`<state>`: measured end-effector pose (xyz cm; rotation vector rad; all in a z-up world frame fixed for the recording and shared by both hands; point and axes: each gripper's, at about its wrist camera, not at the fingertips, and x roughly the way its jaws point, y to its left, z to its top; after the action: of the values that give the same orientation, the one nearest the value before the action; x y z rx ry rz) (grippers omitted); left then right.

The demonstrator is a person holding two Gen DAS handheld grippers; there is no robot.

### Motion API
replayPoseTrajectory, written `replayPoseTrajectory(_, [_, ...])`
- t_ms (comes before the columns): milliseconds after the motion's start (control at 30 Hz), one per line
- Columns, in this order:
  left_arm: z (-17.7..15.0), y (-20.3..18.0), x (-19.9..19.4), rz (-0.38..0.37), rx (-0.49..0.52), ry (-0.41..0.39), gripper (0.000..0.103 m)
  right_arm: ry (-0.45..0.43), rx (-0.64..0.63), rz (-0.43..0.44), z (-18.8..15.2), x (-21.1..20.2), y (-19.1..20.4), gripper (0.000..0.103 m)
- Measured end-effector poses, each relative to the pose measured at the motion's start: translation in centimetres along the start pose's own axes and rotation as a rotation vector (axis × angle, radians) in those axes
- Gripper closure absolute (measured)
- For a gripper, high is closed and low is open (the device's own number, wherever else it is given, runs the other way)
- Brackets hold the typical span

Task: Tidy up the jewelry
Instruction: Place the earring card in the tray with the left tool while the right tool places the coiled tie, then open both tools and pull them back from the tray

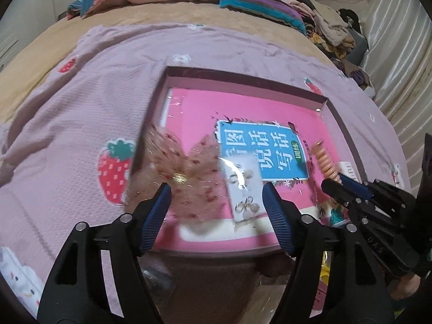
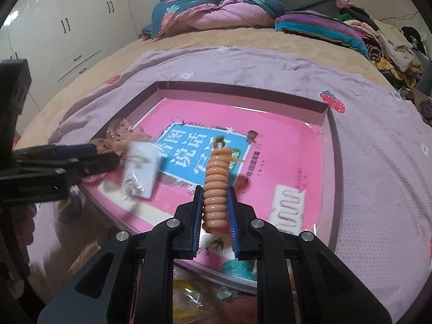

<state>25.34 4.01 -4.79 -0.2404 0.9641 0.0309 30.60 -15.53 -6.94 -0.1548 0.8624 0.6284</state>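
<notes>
1. Setting: a shallow tray (image 1: 337,113) with a pink book cover (image 1: 243,108) lining its floor lies on a lilac strawberry-print sheet (image 1: 94,94) spread over a bed.
2. Left gripper (image 1: 217,197): jaws spread wide, pinching nothing. No pad contact is visible on either side.
3. Earring card (image 1: 244,189): a white card in clear wrap carrying several small earrings. It lies on the tray floor between the left jaws, nearer the right-hand finger, and appears blurred.
4. Hair bow (image 1: 186,167): a pinkish, glittery gauze piece at the tray's left wall, just ahead of the left-hand finger and partly under the card's left edge. Whether it touches the finger cannot be told.
5. Right gripper (image 2: 215,205): jaws pressed nearly together, pinching a coiled orange hair tie (image 2: 216,186). The blue pads (image 2: 231,210) bear on the coil's lower turns from both sides.
6. Hair tie position: it stands out past the fingertips, over the blue label of the book cover, with a small charm at its far end. It is held above the tray's right half, well apart from the card.
7. A white packet (image 2: 287,210) lies on the tray floor just right of the right gripper.
</notes>
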Motion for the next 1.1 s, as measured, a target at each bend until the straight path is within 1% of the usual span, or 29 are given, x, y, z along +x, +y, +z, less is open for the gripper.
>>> replayPoseTrajectory(167, [-0.1,0.7,-1.5,0.009,-0.029,-0.02,0.037,-0.002,0.005,0.006,-0.1,-0.5,0.1,0.085])
replayPoseTrajectory(233, [-0.1,0.9,-2.1,0.015,-0.034,-0.028,0.035,-0.011,0.012,0.011,-0.1,-0.9,0.0,0.081])
replayPoseTrajectory(300, [-0.1,1.0,-2.6,0.019,-0.039,-0.038,0.033,-0.024,0.019,0.01,-0.1,-1.5,0.0,0.072])
replayPoseTrajectory(333, [-0.1,1.1,-2.9,0.02,-0.042,-0.042,0.032,-0.034,0.022,0.007,-0.1,-1.9,-0.1,0.07])
replayPoseTrajectory(400, [-0.2,1.3,-3.6,0.019,-0.046,-0.05,0.029,-0.051,0.031,0.005,-0.1,-2.6,-0.1,0.06])
replayPoseTrajectory(467, [-0.3,1.4,-4.2,0.022,-0.049,-0.058,0.029,-0.073,0.049,0.011,0.0,-3.5,-0.2,0.054])
replayPoseTrajectory(533, [-0.3,1.3,-4.7,0.021,-0.053,-0.064,0.027,-0.094,0.055,0.011,0.0,-4.5,-0.1,0.046])
replayPoseTrajectory(567, [-0.4,1.4,-5.2,0.021,-0.058,-0.071,0.026,-0.105,0.058,0.002,0.0,-5.0,-0.1,0.04])
replayPoseTrajectory(633, [-0.4,1.4,-5.9,0.019,-0.064,-0.081,0.019,-0.126,0.068,-0.008,0.0,-6.1,-0.2,0.036])
replayPoseTrajectory(700, [-0.5,1.3,-6.7,0.017,-0.062,-0.096,0.018,-0.148,0.081,-0.008,0.0,-7.2,-0.2,0.03])
replayPoseTrajectory(900, [-0.9,0.8,-9.4,0.008,-0.046,-0.146,0.011,-0.221,0.097,-0.035,0.1,-10.8,-0.1,0.025])
replayPoseTrajectory(1100, [-1.3,0.6,-11.9,-0.003,-0.041,-0.19,0.01,-0.281,0.122,-0.052,-0.6,-14.3,0.0,0.025])
